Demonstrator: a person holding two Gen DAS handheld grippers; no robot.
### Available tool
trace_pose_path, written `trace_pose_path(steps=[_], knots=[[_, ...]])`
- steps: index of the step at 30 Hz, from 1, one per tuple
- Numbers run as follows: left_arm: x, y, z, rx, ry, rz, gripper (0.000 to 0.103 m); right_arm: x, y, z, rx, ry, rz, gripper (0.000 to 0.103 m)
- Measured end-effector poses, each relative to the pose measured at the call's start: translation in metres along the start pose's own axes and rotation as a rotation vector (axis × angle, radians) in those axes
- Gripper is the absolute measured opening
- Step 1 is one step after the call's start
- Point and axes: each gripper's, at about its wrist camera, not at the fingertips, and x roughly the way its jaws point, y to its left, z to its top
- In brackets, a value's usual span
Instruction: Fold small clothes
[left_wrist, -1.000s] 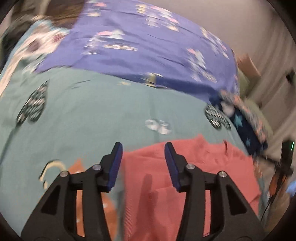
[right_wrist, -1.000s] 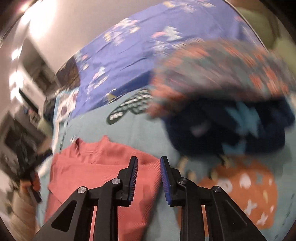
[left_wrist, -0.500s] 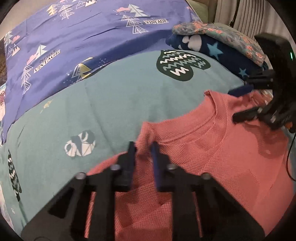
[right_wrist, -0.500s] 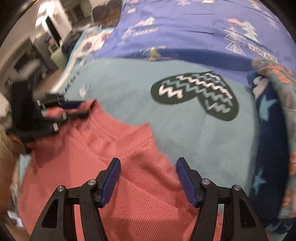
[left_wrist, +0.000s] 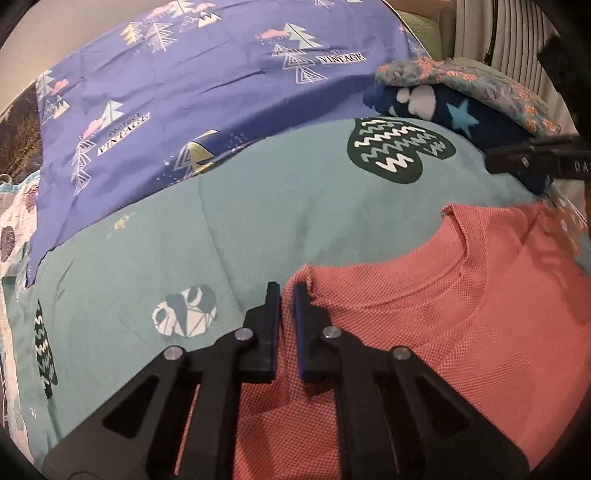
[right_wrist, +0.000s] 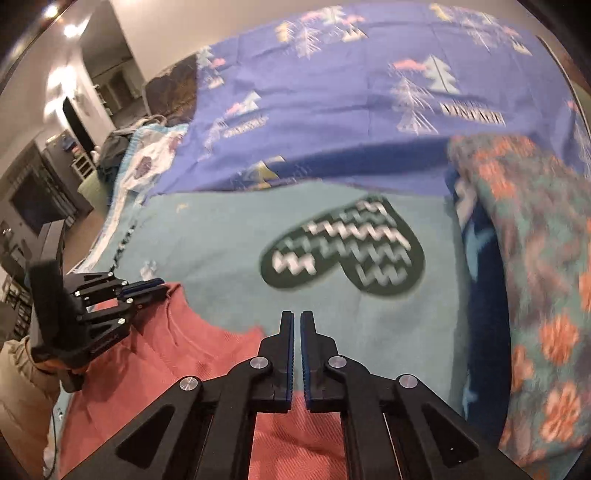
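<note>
The left gripper (left_wrist: 286, 291) and right gripper (right_wrist: 297, 321) each pinched a shoulder of the coral shirt (left_wrist: 461, 332). Its lower half was cut off.

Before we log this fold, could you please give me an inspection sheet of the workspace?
Surface: teal blanket with dark heart print, purple sheet behind.
Job's things: red shirt lies flat, collar toward the heart.
Clutter: folded pile, floral piece on navy star piece, at the right edge.
Grippers: left gripper shut on the shirt's shoulder; right gripper shut on the other shoulder edge.
Cables: nothing seen.
Surroundings: dim room with furniture beyond the bed.
</note>
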Motion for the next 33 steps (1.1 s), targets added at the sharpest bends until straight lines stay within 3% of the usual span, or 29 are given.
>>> trace_pose_path(steps=[4,6,8,12,14,17,18,19,23,24,25,26,28,29,31,33], knots=[[-0.045,0.020,-0.004,-0.129,-0.090,0.006,0.023,-0.030,-0.014,-0.027,0.029,0.004,-0.034,0.005],[-0.077,0.030,-0.016,-0.175,-0.136,-0.003,0.047,-0.053,-0.019,-0.046,0.031,-0.014,-0.051,0.007],[-0.108,0.039,-0.040,-0.217,-0.171,0.005,0.062,-0.082,-0.027,-0.071,0.052,-0.025,-0.046,0.008],[-0.145,0.057,-0.104,-0.337,-0.164,0.006,0.069,-0.123,-0.038,-0.126,0.142,-0.023,-0.010,0.014],[-0.148,0.065,-0.139,-0.427,-0.116,0.021,0.069,-0.132,-0.036,-0.154,0.193,-0.003,0.006,0.020],[-0.147,0.073,-0.184,-0.557,-0.058,0.013,0.069,-0.138,-0.014,-0.186,0.159,0.003,-0.065,0.037],[-0.148,0.072,-0.198,-0.592,-0.053,0.002,0.069,-0.137,-0.005,-0.192,0.137,0.012,-0.085,0.048],[-0.146,0.070,-0.205,-0.602,-0.046,-0.008,0.069,-0.135,0.005,-0.198,0.119,0.013,-0.100,0.054],[-0.132,0.054,-0.209,-0.625,-0.014,-0.027,0.069,-0.116,0.020,-0.198,0.142,0.014,-0.161,0.056],[-0.130,0.047,-0.204,-0.602,-0.022,-0.004,0.066,-0.110,0.021,-0.197,0.159,0.009,-0.188,0.055],[-0.131,0.043,-0.202,-0.571,-0.034,0.014,0.055,-0.106,0.023,-0.196,0.175,-0.001,-0.224,0.030],[-0.129,0.042,-0.201,-0.556,-0.030,0.026,0.021,-0.106,0.022,-0.196,0.191,-0.017,-0.262,0.007],[-0.132,0.059,-0.207,-0.635,-0.033,-0.027,0.015,-0.110,0.011,-0.200,0.269,-0.038,-0.243,0.006],[-0.134,0.063,-0.210,-0.653,-0.031,-0.025,0.003,-0.113,0.004,-0.204,0.308,-0.040,-0.213,0.006],[-0.143,0.069,-0.222,-0.649,-0.006,0.062,0.002,-0.118,-0.003,-0.212,0.316,-0.030,-0.164,0.006],[-0.155,0.071,-0.236,-0.681,-0.012,-0.027,0.002,-0.129,-0.003,-0.220,0.300,-0.027,-0.115,0.011]])
